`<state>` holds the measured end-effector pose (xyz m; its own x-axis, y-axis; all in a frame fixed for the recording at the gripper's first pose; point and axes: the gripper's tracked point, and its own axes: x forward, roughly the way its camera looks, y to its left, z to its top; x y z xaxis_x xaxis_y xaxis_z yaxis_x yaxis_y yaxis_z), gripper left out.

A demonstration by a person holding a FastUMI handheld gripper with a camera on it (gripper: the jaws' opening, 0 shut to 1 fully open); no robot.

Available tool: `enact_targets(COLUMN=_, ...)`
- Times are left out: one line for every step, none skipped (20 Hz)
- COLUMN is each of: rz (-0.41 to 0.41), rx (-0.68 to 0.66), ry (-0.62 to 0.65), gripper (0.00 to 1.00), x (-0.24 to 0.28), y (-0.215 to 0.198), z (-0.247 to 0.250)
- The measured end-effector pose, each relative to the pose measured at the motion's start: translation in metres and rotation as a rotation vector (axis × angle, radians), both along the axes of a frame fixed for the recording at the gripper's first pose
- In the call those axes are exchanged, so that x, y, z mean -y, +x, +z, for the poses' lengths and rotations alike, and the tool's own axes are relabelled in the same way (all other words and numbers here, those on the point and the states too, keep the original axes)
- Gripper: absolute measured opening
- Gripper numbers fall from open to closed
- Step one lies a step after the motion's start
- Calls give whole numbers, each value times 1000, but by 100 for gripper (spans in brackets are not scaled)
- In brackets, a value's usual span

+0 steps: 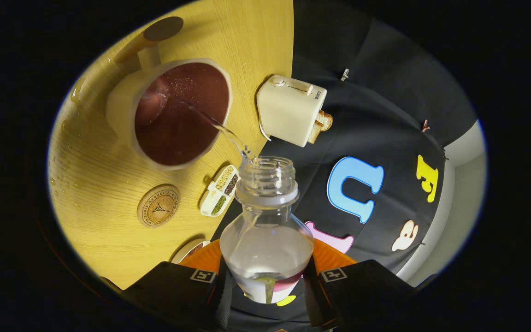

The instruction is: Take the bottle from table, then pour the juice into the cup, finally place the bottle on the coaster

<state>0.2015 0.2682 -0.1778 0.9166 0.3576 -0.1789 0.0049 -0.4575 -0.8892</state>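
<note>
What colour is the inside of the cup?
Dark reddish brown inside the cup, white outside, seen in the gripper view.

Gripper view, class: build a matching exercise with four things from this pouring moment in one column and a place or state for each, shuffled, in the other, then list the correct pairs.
Things
1. bottle
2. cup
3. coaster
4. toaster

Places or states
A. lies bare on the wooden table, nothing standing on it
B. clamped between the claw fingers, tilted, cap off
C. holds bread slices, stands beyond the cup
D. receives a clear stream of liquid

Pairs: 1-B, 2-D, 3-A, 4-C
</note>
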Motion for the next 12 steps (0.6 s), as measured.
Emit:
enact_targets(rz=4, rx=1, ry=-10, gripper=67, x=1, y=-1, z=1)
enact_targets(rz=11, rx=5, ry=-20, gripper=67, x=1, y=0, z=1)
enact_targets(rz=16, rx=7, ry=-30, gripper=67, x=1, y=0, z=2)
enact_targets(rz=22, rx=11, ry=-41, gripper=67, x=1, y=1, z=2)
enact_targets(rz=27, rx=12, ry=-50, gripper=67, x=1, y=2, z=3)
enact_targets(rz=35, rx=15, ry=-58, gripper=67, x=0, y=2, z=4)
enact_targets(rz=43, rx=19, ry=-67, gripper=67, x=0, y=1, z=5)
enact_targets(rz=51, rx=23, ry=-75, gripper=67, x=-1, y=2, z=6)
enact_targets(rz=60, rx=29, ry=-85, gripper=67, x=-2, y=2, z=8)
enact_targets(rz=70, rx=35, ry=-97, gripper=67, x=-4, y=3, z=10)
enact_targets(rz=79, rx=41, ry=-109, gripper=67, x=-5, y=3, z=11)
enact_targets(rz=88, rx=44, ry=-120, gripper=67, x=-7, y=4, z=13)
